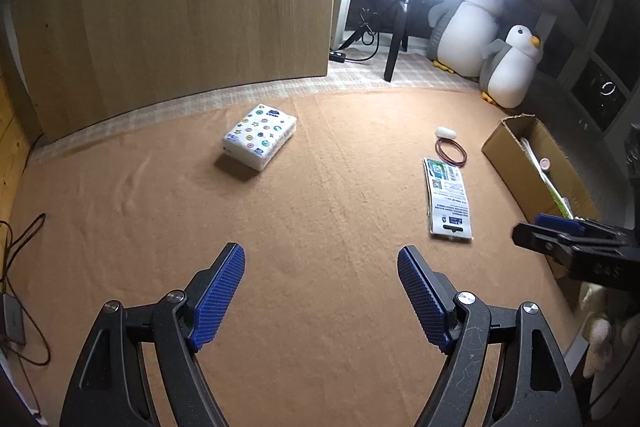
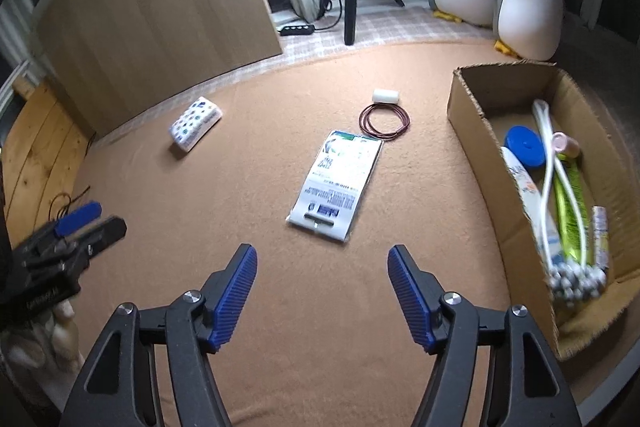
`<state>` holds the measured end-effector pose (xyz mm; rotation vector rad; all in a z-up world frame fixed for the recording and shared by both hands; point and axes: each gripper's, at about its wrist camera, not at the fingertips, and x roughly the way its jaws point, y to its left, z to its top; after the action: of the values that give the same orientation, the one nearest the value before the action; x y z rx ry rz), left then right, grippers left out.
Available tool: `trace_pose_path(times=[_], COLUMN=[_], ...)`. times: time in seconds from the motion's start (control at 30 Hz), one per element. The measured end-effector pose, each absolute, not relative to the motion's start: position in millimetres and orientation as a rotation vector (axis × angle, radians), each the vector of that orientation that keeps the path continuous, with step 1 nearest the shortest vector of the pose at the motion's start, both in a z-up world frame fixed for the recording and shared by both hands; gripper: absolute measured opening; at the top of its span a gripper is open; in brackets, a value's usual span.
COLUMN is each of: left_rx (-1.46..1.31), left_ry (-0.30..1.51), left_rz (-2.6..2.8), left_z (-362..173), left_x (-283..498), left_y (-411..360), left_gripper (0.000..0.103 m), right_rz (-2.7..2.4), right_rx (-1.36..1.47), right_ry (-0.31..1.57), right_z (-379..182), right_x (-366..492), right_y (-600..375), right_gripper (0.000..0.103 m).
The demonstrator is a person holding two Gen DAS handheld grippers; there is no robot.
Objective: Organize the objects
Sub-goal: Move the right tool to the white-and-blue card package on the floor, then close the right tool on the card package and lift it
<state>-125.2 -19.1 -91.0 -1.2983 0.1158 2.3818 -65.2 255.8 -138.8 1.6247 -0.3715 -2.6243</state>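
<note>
Several items are already gathered in the cardboard box (image 2: 472, 115) at right. Left on the blanket: tissue pack (image 2: 196, 123) upper left, flat packet (image 2: 336, 183), wire coil (image 2: 384, 121), white cylinder (image 2: 386, 95) at centre. Left gripper (image 1: 320, 291) and right gripper (image 2: 322, 291) are spread, empty.

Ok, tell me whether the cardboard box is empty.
Not empty. The cardboard box is open-topped and already holds a blue lid, a white cord, a green packet and other items.

**Both tongs open, nothing held**

The left black tongs with blue ribbed pads (image 1: 321, 293) point steeply downward, jaws spread wide and empty. The right black tongs with blue ribbed pads (image 2: 322, 293) tilt down likewise, jaws parted, nothing between them.
</note>
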Motion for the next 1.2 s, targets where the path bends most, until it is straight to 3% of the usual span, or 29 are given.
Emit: trace_pose_path(times=[0.3,0.67,1.1,1.2], left_rx=[-1.327,-1.345,-1.348,-1.352], left_ry=[0.115,-0.006,-0.055,-0.058], left_rz=[2.344,2.376,2.417,2.419], left_z=[-107,-117,-118,-118], left_x=[-129,-131,-130,-129], left_y=[-1,-35,-67,-70], left_gripper=[0.082,0.082,0.082,0.082], right_rz=[-2.550,-2.477,-2.502,-2.508], right_rx=[1.792,1.996,2.108,2.104], right_ry=[-0.438,-0.471,-0.273,-0.233], right_z=[-177,-199,-207,-207], right_x=[-123,-171,-178,-174], right_y=[263,260,246,244], right_gripper=[0.065,0.071,0.071,0.068])
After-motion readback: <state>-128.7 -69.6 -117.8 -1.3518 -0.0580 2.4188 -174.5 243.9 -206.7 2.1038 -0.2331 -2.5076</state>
